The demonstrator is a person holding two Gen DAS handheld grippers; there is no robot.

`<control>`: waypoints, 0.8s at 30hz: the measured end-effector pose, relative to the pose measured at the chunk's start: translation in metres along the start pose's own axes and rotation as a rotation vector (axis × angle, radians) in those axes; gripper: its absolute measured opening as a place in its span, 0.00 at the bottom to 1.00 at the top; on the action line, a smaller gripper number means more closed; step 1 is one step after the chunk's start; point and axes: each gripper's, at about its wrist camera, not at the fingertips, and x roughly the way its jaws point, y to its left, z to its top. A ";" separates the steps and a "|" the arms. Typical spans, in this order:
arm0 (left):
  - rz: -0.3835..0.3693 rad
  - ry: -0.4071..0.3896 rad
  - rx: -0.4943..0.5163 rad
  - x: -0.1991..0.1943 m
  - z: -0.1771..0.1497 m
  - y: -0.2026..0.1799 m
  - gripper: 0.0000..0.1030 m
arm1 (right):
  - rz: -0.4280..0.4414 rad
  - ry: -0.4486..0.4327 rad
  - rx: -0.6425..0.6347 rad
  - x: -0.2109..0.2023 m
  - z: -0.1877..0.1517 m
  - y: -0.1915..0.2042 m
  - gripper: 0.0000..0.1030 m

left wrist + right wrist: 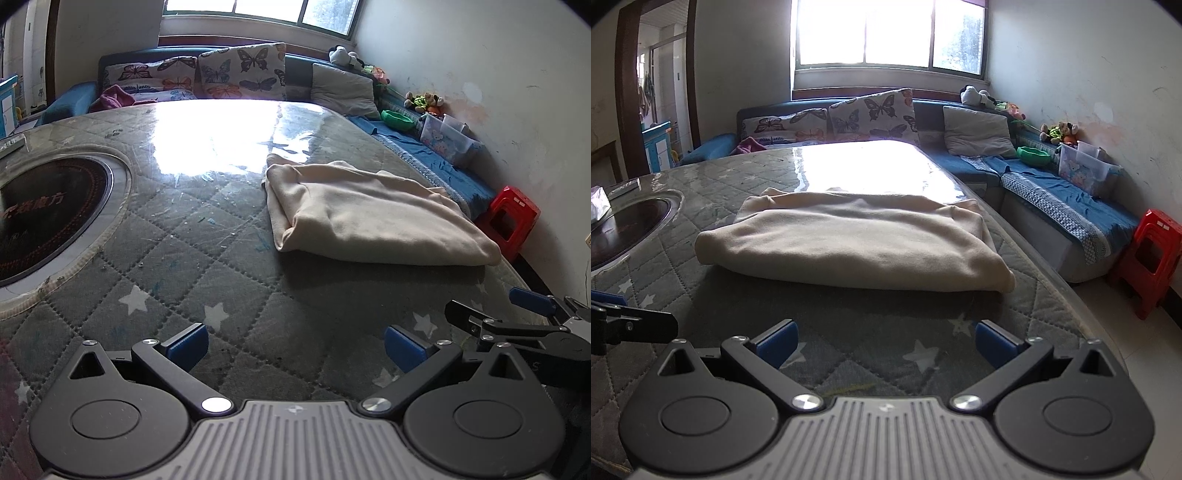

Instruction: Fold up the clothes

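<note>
The cream garment (pixel 849 240) is lying folded into a thick rectangle on the quilted table (pixel 221 258), apparently finished. The left gripper (pixel 295 347) and right gripper (pixel 884 341) are hovering short of it, jaws spread wide and gripping nothing, likely because nothing needs gripping.

Quilted star-print table (pixel 229 266) under clear cover, bearing folded cream garment (pixel 365 218).

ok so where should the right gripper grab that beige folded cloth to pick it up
Probably the near right corner of the beige cloth, coming in low from the near side with the right gripper. The layers there end in a thick rolled edge facing the open jaws, just above the table cover.
</note>
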 end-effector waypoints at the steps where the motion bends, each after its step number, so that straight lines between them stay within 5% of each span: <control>1: 0.000 0.001 0.004 0.000 -0.001 -0.001 1.00 | -0.002 0.000 0.002 -0.001 0.000 0.000 1.00; 24: 0.000 0.006 0.066 -0.002 -0.003 -0.019 1.00 | -0.004 -0.006 0.013 -0.007 -0.005 -0.005 1.00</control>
